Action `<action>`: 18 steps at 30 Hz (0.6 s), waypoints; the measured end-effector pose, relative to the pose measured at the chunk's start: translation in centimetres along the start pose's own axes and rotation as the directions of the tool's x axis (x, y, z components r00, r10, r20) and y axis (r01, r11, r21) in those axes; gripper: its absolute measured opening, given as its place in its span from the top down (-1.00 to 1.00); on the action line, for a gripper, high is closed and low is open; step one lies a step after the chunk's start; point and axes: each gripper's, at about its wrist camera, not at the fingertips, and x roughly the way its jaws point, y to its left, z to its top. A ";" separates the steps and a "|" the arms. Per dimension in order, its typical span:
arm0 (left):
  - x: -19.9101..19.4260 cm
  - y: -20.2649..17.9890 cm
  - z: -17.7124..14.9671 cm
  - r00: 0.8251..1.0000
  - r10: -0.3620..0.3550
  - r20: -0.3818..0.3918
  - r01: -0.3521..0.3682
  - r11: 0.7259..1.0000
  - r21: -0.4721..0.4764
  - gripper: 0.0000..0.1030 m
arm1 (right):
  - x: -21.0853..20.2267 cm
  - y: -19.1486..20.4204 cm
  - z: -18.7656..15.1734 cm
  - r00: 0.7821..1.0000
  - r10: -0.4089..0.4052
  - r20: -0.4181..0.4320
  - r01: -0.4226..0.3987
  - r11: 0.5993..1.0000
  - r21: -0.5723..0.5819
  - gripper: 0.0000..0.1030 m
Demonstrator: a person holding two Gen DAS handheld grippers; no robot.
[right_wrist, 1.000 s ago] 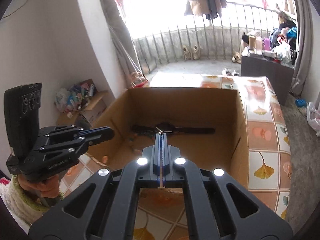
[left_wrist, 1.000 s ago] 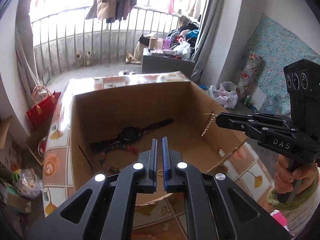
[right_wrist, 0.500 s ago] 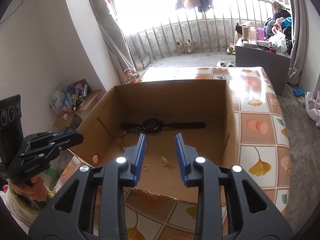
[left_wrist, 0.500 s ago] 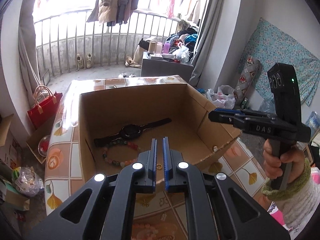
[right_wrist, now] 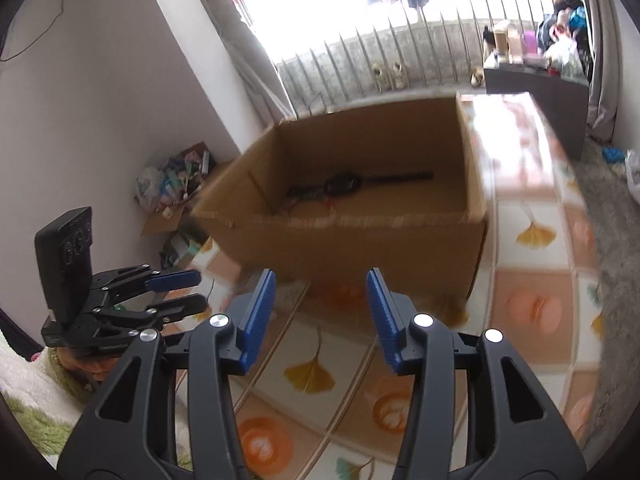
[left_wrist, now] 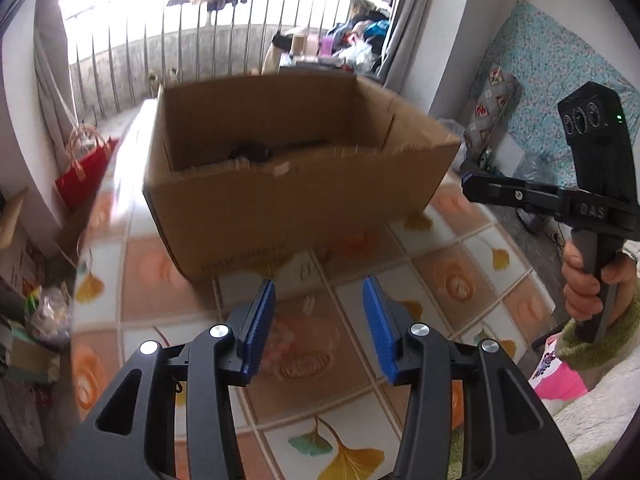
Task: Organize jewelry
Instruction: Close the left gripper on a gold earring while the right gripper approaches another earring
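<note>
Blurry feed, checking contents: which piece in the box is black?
The wristwatch, its strap stretched flat across the floor of the cardboard box. The blurred piece beside it shows reddish beads instead.

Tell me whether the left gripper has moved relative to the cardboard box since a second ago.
Yes. The left gripper has pulled back from over the cardboard box to the tiled tabletop before it, jaws opening, nothing between them.

The left gripper [left_wrist: 319, 312] and the right gripper [right_wrist: 321, 302] both tilt downward, jaws opening with nothing between them; a hand [left_wrist: 588, 280] grips the right one's handle.
</note>
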 end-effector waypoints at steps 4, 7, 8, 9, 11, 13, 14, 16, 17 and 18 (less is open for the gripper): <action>2.0 -0.7 -0.7 0.999 0.041 -0.027 -0.040 0.999 0.030 0.13 | 3.3 0.3 -1.9 0.996 -0.011 -0.086 0.014 0.999 0.035 0.13; 3.5 -1.4 -0.9 0.996 0.076 -0.043 -0.073 0.994 0.079 0.13 | 5.3 0.5 -2.6 0.992 -0.019 -0.124 0.024 0.999 0.041 0.27; 4.0 -1.7 -1.0 0.995 0.092 -0.044 -0.087 0.990 0.107 0.14 | 5.8 0.6 -2.7 0.991 -0.017 -0.134 0.023 0.999 0.044 0.28; 4.4 -1.8 -1.1 0.994 0.100 -0.048 -0.093 0.988 0.126 0.19 | 6.3 0.6 -2.7 0.990 -0.013 -0.141 0.020 0.999 0.048 0.31; 5.4 -2.0 -1.3 0.992 0.110 -0.066 -0.099 0.983 0.155 0.29 | 7.0 0.8 -2.8 0.988 -0.003 -0.153 0.011 0.999 0.051 0.34; 6.1 -2.0 -1.1 0.989 0.116 -0.087 -0.100 0.981 0.166 0.38 | 7.2 0.9 -2.8 0.988 -0.004 -0.155 0.012 0.999 0.047 0.35; 6.5 -2.0 -1.1 0.989 0.116 -0.096 -0.099 0.981 0.167 0.43 | 7.3 0.9 -2.8 0.988 -0.006 -0.157 0.013 0.999 0.044 0.35; 7.0 -1.7 -1.0 0.988 0.108 -0.108 -0.090 0.983 0.160 0.51 | 7.4 0.8 -2.7 0.988 -0.006 -0.157 0.013 0.999 0.042 0.35; 7.2 -1.6 -1.0 0.987 0.107 -0.116 -0.089 0.984 0.156 0.58 | 7.4 0.7 -2.8 0.988 -0.006 -0.157 0.013 0.999 0.042 0.35; 7.3 -1.5 -1.0 0.987 0.112 -0.115 -0.093 0.983 0.157 0.65 | 7.4 0.6 -2.7 0.988 -0.005 -0.158 0.012 0.999 0.044 0.35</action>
